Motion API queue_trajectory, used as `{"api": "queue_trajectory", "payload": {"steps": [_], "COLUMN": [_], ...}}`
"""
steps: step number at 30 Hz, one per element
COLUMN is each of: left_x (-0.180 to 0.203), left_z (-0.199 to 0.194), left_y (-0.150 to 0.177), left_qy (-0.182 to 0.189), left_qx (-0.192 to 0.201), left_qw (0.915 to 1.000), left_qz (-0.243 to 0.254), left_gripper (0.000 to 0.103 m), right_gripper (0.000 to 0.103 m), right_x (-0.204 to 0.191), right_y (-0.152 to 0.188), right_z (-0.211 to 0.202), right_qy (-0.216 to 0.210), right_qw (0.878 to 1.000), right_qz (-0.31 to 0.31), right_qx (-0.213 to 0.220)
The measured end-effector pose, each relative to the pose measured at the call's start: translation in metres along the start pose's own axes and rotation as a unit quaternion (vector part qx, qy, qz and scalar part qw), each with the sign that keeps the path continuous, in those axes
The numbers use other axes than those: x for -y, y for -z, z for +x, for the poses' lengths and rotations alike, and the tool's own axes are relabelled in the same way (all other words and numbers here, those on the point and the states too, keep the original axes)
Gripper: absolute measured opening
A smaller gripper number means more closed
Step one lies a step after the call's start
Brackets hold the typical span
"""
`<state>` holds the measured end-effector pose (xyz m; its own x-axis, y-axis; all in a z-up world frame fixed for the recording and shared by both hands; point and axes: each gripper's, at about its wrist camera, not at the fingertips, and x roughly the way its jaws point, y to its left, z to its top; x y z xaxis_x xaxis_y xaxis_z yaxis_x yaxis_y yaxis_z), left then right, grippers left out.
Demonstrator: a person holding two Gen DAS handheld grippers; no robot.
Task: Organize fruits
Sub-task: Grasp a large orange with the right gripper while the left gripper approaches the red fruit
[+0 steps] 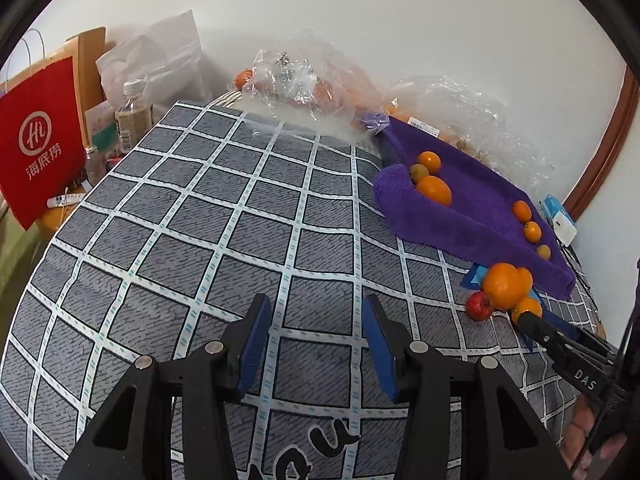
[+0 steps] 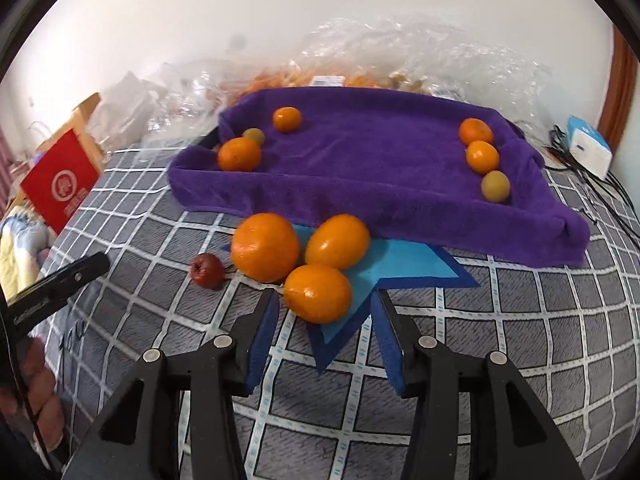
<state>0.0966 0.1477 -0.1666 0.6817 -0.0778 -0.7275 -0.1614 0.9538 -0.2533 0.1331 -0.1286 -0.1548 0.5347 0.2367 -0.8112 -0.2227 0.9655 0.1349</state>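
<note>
Hovering over the grey checked tablecloth (image 1: 208,208) on the table, left gripper (image 1: 316,344) with fingers released, nothing between them. Pointing at a cluster of three oranges (image 2: 318,292) on a blue star-shaped mat (image 2: 404,264), right gripper (image 2: 324,344) with fingers released, apart on either side below the nearest orange, not pressing it. Lying just beside the cluster at nine o'clock, a small red fruit (image 2: 207,270). Sitting at twelve o'clock behind the cluster, a purple towel-lined tray (image 2: 372,160), carrying oranges and small greenish fruits in two groups at ten and two o'clock. Standing far at ten o'clock, a red paper bag (image 1: 38,140).
</note>
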Motion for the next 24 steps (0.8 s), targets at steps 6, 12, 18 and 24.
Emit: {"api": "queue_trajectory", "payload": {"steps": [6,12,18,24], "left_x": [-0.003,-0.002,0.0,0.006], "left_z": [0.001,0.001,0.001,0.003], "left_y": [0.0,0.0,0.001,0.002], "left_qy": [0.006,0.009,0.007,-0.006], "left_qx": [-0.005,-0.005,-0.006,-0.011], "left_qw": [0.9999,0.9999,1.0,0.9998], "left_qz": [-0.007,-0.003,-0.001,0.017], "left_gripper": [0.046,0.049,0.05,0.054], "right_gripper": [0.048,0.039,0.039,0.039], "right_x": [-0.012,-0.015,-0.002,0.031], "right_y": [0.0,-0.005,0.001,0.011], "right_z": [0.011,0.018,0.001,-0.035], "right_qy": [0.007,0.048,0.027,0.031], "right_qw": [1.0,0.999,1.0,0.998], "right_qz": [0.004,-0.002,-0.009,-0.006], "right_qx": [-0.008,-0.005,0.005,0.045]}}
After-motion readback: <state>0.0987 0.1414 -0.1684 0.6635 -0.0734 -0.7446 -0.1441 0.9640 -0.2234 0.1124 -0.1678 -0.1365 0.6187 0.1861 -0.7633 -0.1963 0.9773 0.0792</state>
